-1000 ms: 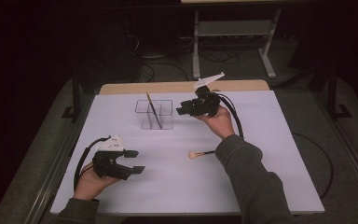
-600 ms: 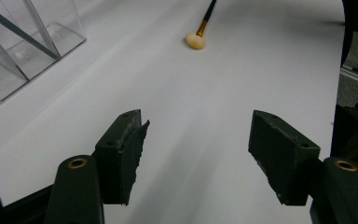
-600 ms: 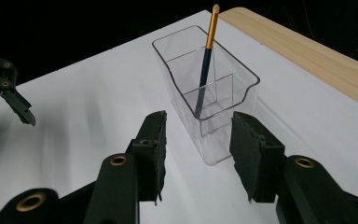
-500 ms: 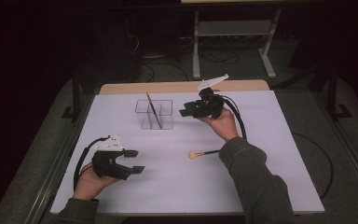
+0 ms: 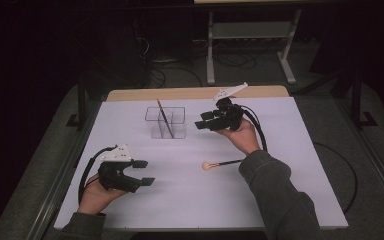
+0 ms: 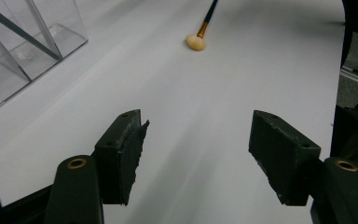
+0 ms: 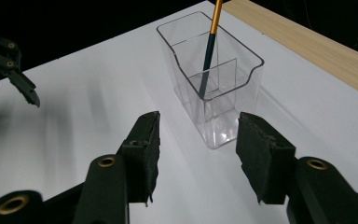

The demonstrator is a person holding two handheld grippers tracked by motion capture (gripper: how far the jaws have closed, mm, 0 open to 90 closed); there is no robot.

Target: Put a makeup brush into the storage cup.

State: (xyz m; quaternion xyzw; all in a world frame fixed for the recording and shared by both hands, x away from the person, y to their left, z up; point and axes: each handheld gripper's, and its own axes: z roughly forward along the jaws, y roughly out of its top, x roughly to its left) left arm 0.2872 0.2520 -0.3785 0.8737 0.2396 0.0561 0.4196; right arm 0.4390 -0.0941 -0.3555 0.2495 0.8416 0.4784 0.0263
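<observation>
Beside the clear holder (image 5: 165, 122) with one brush (image 7: 209, 44) standing inside, the empty right gripper (image 5: 204, 120), jaws just opening, should swing toward the second brush (image 5: 221, 163) lying near the table's (image 5: 280, 200) middle, straddling its handle squarely.

A dark room holds a white-topped table (image 5: 300, 200), with a grey metal stand (image 5: 250, 35) behind it.

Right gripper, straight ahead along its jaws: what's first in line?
Probably the clear organizer holding one brush; it sits just beyond the right gripper, whose open jaws have just been opening with nothing between them. Depth is uncertain.
</observation>
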